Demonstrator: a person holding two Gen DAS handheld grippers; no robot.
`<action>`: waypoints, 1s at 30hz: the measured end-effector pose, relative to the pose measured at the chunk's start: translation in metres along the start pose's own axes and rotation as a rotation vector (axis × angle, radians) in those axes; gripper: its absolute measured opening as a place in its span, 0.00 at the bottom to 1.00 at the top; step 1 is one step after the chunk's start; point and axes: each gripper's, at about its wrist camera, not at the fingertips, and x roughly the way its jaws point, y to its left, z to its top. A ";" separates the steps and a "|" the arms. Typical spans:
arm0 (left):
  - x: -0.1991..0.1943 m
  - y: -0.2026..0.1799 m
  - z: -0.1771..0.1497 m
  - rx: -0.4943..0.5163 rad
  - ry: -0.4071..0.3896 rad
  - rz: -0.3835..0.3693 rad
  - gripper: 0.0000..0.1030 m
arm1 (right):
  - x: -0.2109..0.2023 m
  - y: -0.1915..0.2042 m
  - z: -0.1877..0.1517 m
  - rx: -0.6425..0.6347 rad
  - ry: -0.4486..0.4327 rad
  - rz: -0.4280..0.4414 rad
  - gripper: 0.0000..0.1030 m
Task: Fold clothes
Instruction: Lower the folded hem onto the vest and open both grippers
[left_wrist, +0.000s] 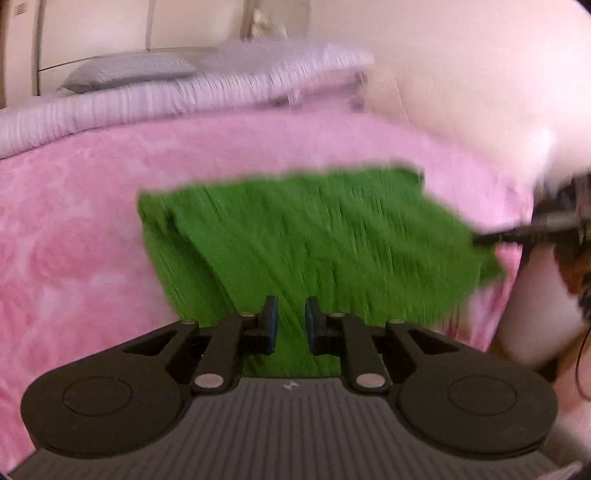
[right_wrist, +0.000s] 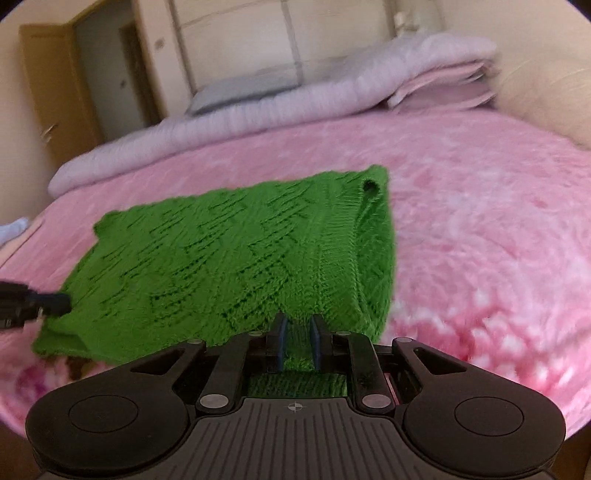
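Observation:
A green knitted garment (left_wrist: 310, 236) lies folded on the pink blanket (left_wrist: 74, 240). My left gripper (left_wrist: 291, 306) is at its near edge, jaws a little apart, with green knit showing in the gap and the pads not pressing on it. In the right wrist view the same garment (right_wrist: 240, 258) shows its ribbed collar at the far right corner. The right gripper (right_wrist: 297, 321) hovers over the garment's near right corner, jaws slightly apart, with knit visible between and under them but not pinched. Each gripper's dark tip shows at the other view's edge.
The pink fleece blanket (right_wrist: 480, 240) covers the bed. A folded pale lilac quilt (right_wrist: 295, 99) and a grey pillow (left_wrist: 125, 70) lie along the far side. A wardrobe and a wooden door (right_wrist: 55, 92) stand behind. A person's light sleeve (left_wrist: 535, 314) is at the right.

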 end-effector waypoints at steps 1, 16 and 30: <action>0.000 0.008 0.009 -0.013 -0.025 0.008 0.14 | 0.000 -0.004 0.010 -0.012 -0.012 0.008 0.16; 0.114 0.085 0.036 0.029 0.005 0.178 0.14 | 0.146 -0.075 0.089 -0.218 -0.016 0.004 0.16; 0.028 0.024 0.029 -0.048 -0.030 0.060 0.12 | 0.036 -0.054 0.064 0.068 -0.107 0.051 0.16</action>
